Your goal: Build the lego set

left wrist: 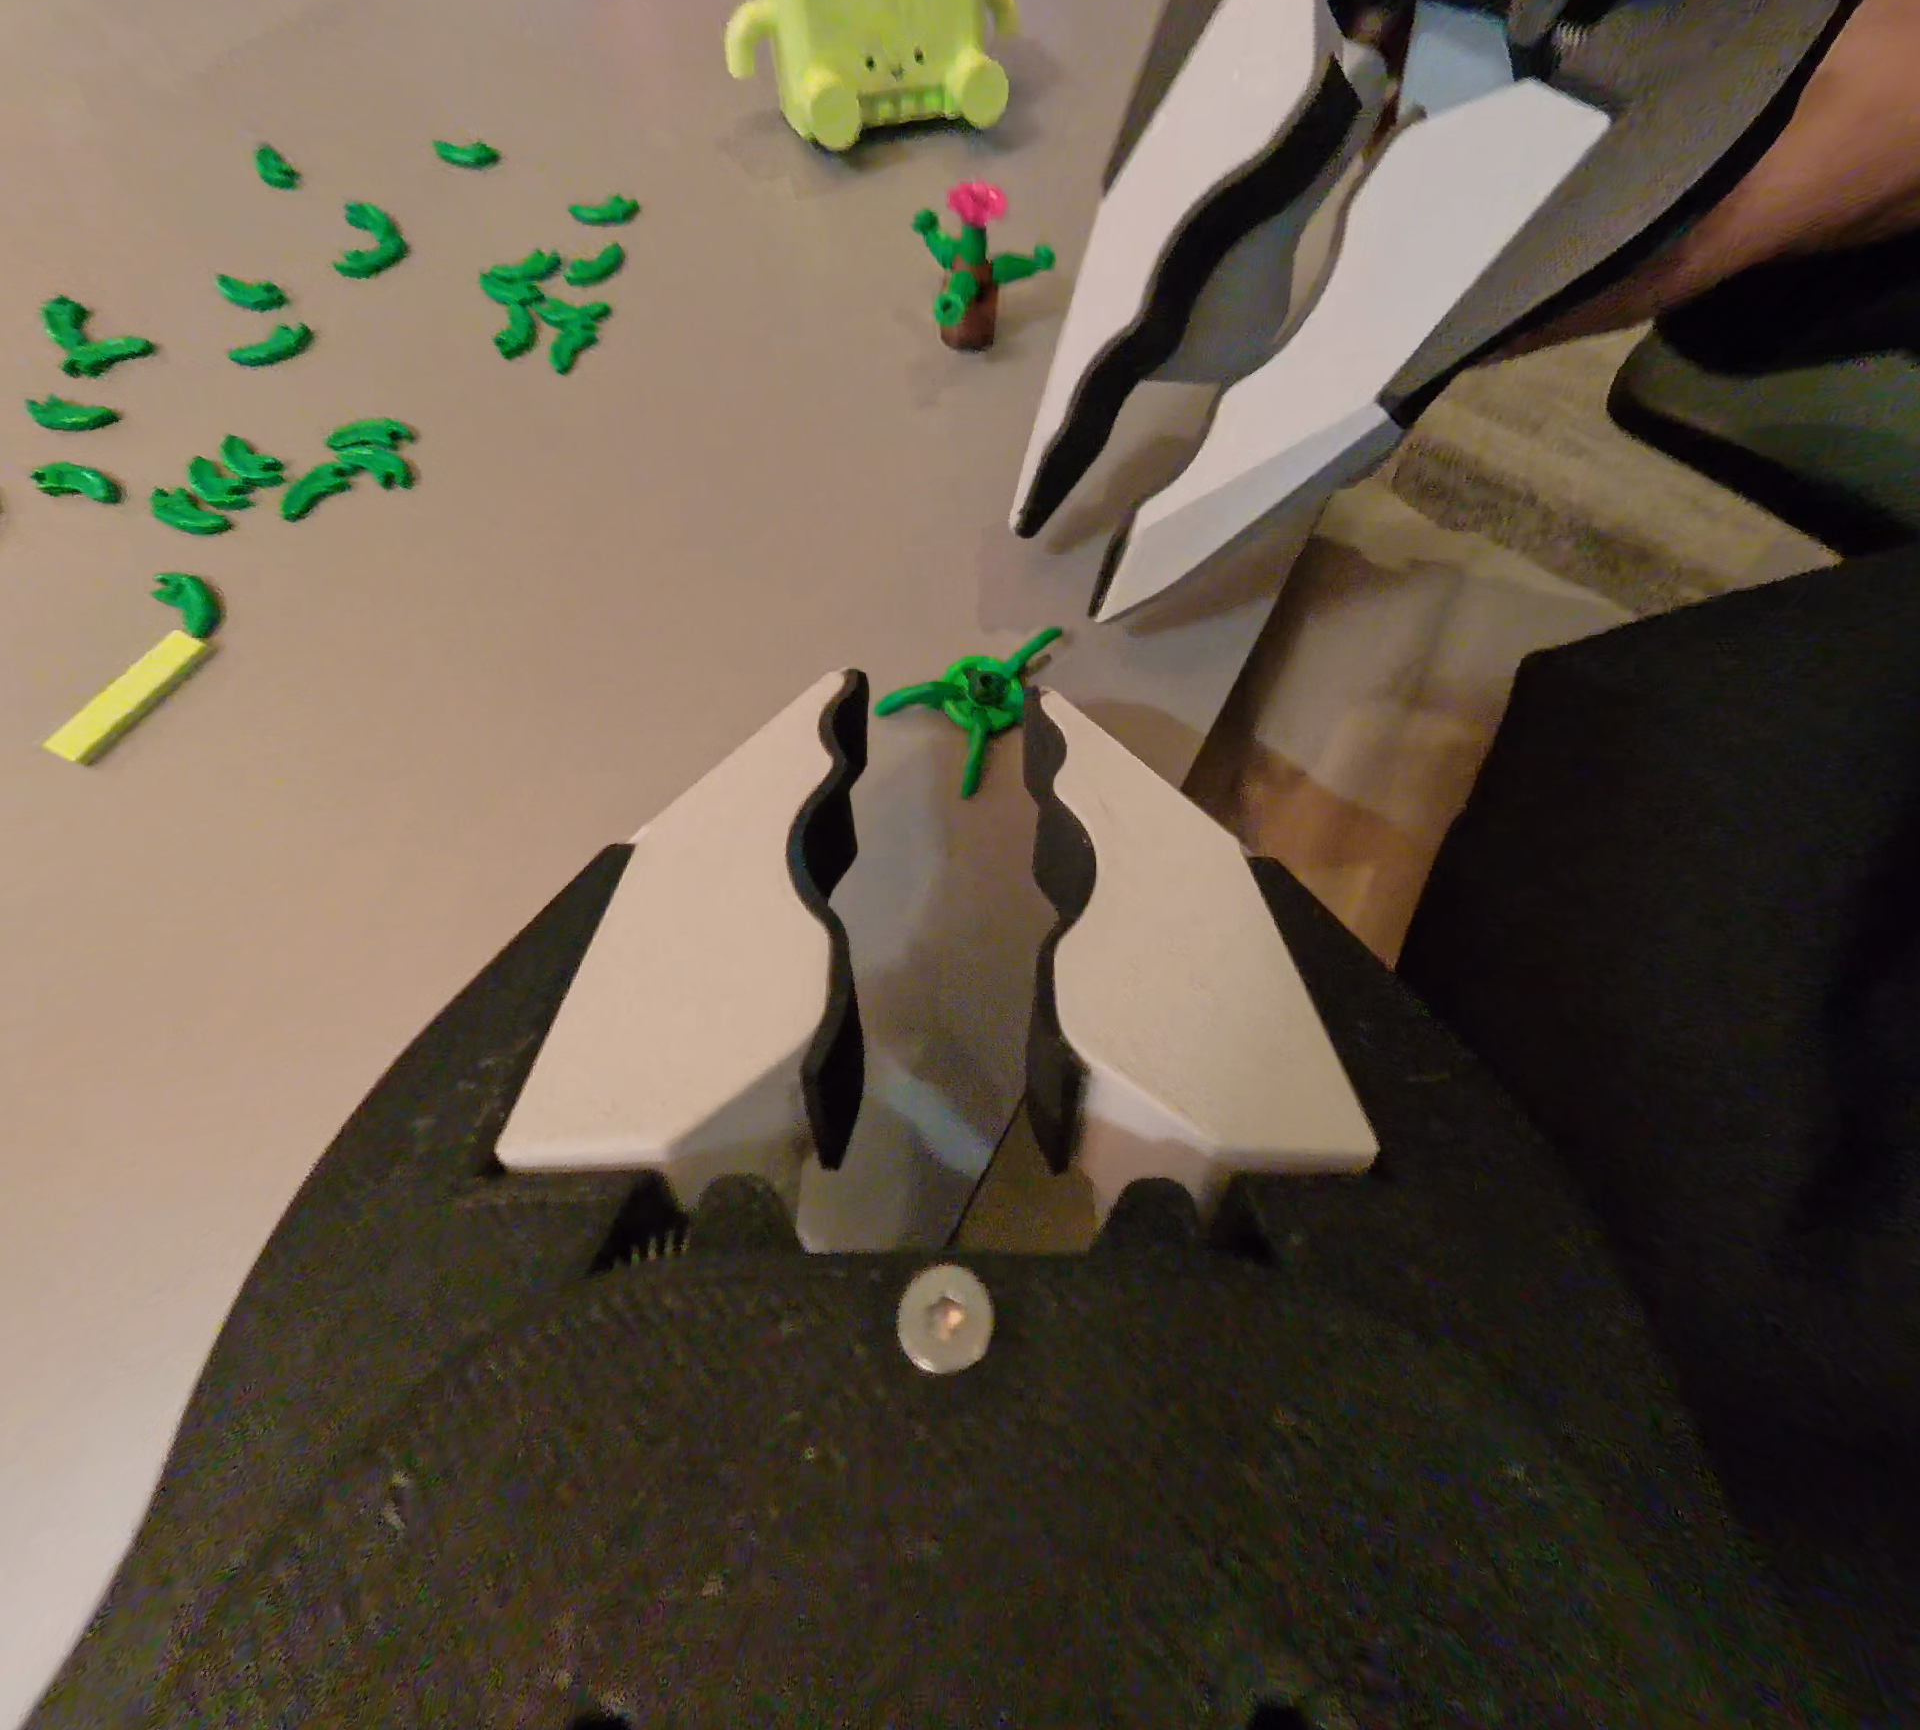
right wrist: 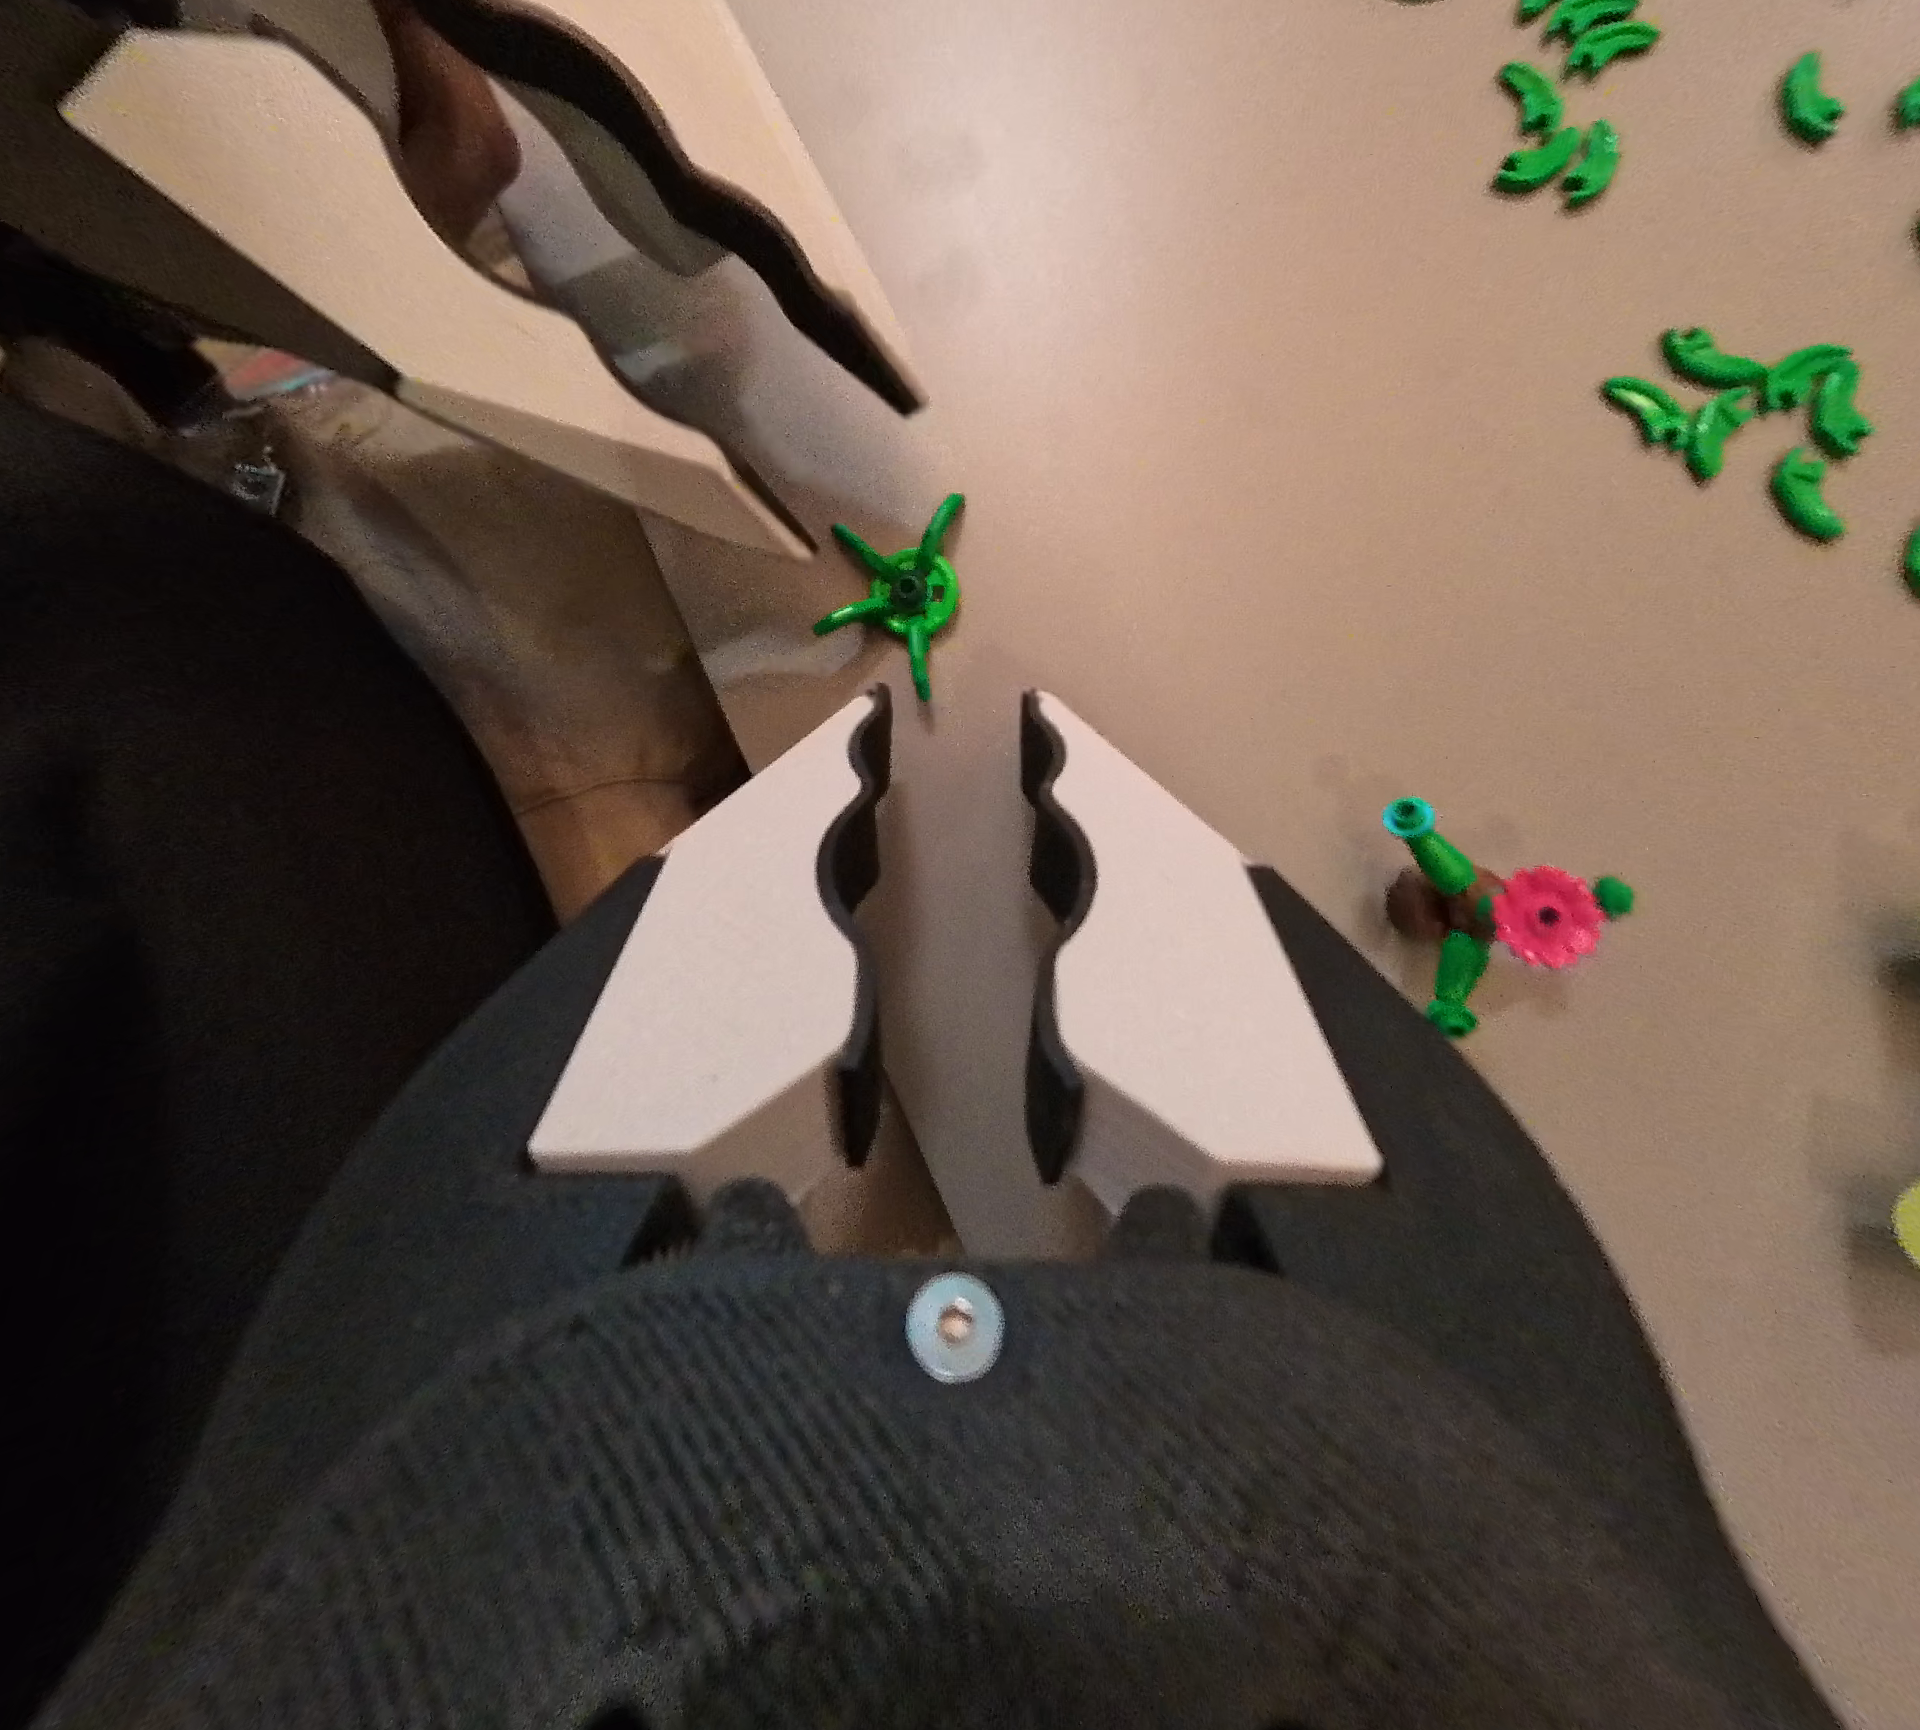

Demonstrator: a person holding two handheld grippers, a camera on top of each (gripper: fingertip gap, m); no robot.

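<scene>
Both grippers closing in on the little green stem piece near the counter edge

The left gripper [left wrist: 940,693] was open, fingers apart and holding nothing, with the spiky green stem piece [left wrist: 971,698] lying flat on the grey counter [left wrist: 623,537] right at its tips. The right gripper [right wrist: 956,709] was open and empty too, pointed at the same piece from the other side. Further back stood a small half-built plant with a pink flower [left wrist: 971,267], a scatter of loose green leaves [left wrist: 364,454], a yellow flat bar [left wrist: 125,695] and a lime-green toaster toy [left wrist: 873,33].
</scene>
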